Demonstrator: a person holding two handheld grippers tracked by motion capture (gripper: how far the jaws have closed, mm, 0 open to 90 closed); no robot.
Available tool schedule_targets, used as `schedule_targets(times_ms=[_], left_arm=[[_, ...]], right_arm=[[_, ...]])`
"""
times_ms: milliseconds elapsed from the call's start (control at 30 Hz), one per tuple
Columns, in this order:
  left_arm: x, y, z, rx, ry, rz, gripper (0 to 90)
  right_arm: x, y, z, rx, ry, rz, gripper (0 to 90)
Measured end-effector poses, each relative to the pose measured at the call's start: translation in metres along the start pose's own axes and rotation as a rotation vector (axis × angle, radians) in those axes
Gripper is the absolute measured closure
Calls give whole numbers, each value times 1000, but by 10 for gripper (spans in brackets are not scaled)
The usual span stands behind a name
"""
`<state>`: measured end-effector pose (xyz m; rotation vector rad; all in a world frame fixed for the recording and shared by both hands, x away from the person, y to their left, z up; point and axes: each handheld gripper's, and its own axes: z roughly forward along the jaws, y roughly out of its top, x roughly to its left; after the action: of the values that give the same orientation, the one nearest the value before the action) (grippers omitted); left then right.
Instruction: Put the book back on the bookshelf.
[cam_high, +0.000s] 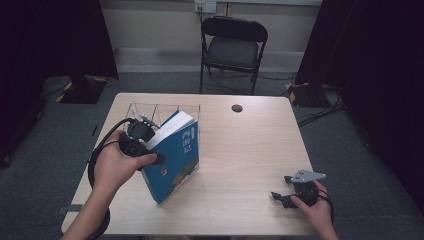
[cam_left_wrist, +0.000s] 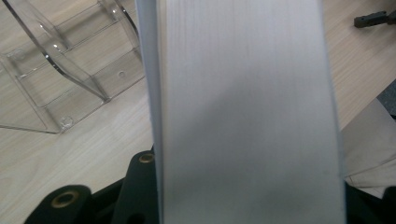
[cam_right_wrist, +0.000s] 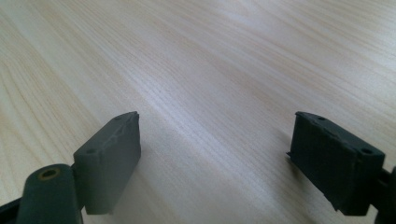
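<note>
My left gripper (cam_high: 150, 150) clamps the teal book (cam_high: 175, 157), tilted, spine lower right; clear rack (cam_high: 150, 110) behind, upper left. Right gripper (cam_high: 287, 192) gapes empty.

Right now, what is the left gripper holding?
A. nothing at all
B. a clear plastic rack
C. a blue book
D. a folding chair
C: in the high view the left gripper is clamped on the blue book, which is tilted beside the clear rack, and the left gripper view has the book's white page edge between the jaws.
</note>
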<state>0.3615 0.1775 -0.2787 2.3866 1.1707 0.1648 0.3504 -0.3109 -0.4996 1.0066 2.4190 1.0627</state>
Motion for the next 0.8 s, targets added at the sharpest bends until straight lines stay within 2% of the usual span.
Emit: schedule_targets(times_ms=[267,333,533,600,700,800], left_arm=[[7,3,-1,-6,8,-42,618],[7,5,-1,-3,12,-39,618],[9,8,1,2,15,-66,619],[9,9,1,2,22,-60,619],[11,9,1,1,19,-85,618],[13,11,1,2,25,-84,619]], right_arm=[[0,0,0,1,0,2,158],[0,0,0,1,0,1,158],[0,0,0,1,0,1,158],[0,0,0,1,0,1,158],[0,0,0,1,0,0,158],[0,0,0,1,0,1,158]])
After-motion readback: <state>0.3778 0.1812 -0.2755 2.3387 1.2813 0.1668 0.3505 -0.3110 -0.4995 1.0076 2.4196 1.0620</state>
